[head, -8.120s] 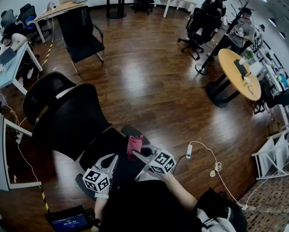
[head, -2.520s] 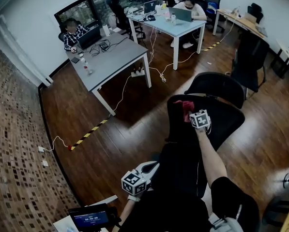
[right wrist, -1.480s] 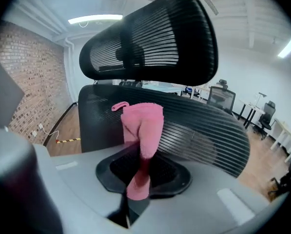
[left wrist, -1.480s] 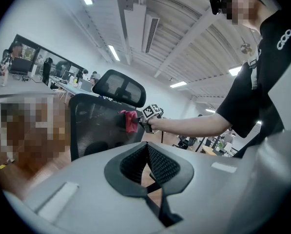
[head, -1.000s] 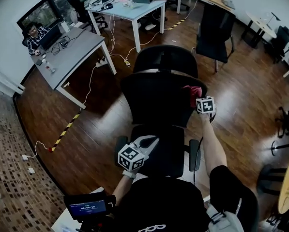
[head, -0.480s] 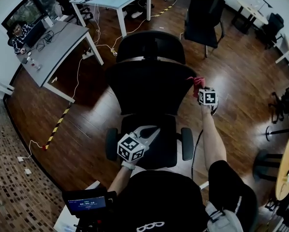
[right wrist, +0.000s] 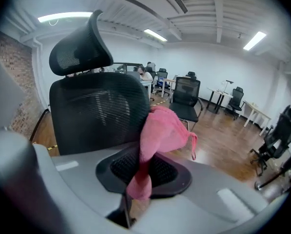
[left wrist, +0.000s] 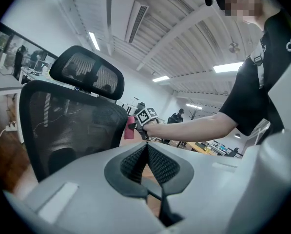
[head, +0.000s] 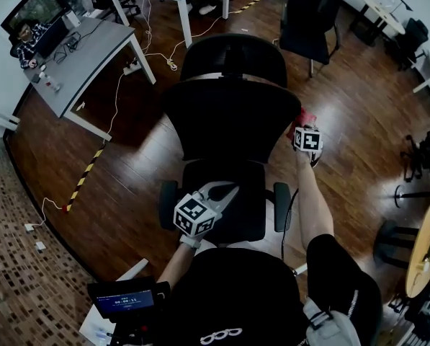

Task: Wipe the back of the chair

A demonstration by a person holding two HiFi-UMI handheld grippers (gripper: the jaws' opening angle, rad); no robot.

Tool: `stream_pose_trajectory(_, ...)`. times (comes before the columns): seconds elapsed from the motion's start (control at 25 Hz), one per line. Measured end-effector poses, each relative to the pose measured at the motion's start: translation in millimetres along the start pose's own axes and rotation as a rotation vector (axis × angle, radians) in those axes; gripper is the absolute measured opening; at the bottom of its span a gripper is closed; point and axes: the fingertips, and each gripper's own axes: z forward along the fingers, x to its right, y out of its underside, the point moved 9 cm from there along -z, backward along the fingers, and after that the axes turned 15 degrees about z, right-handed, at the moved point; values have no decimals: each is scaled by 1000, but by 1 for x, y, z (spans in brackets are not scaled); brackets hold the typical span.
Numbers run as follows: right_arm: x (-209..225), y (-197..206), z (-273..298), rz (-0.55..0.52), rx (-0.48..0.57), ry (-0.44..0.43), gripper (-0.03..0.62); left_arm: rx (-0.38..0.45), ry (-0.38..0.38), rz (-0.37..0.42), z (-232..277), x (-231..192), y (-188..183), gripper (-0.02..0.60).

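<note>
my left gripper [head: 226,191] hangs low, close in front of my body, jaws pressed together with nothing between them. my right arm [head: 312,200] is stretched out ahead, bare forearm nearly straight, and the right gripper [head: 299,125] at its end is clamped on a cloth [right wrist: 160,130].

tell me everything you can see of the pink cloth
The pink cloth is a fuzzy-looking rag, bunched and crumpled. The right gripper has its jaws shut on its lower part, the rest bulging above with a thin loop hanging off one side. It sits at the side edge of the chair's black mesh backrest, seemingly touching it.
</note>
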Motion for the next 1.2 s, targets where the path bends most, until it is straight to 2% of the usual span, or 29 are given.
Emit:
stream_pose_trajectory(0.44, -113, 5, 26, -139, -44, -105, 46, 18, -54, -19, -47, -20, 5, -15)
stream_pose_trajectory(0.88, -250, 22, 47, -249, -82, -236, 46, 25, -114, -61, -114, -45, 19, -15)
stream_pose_trajectory(1.2, -338, 37, 57, -326, -98, -333, 46, 48, -163, -58, -157, -58, 33, -15)
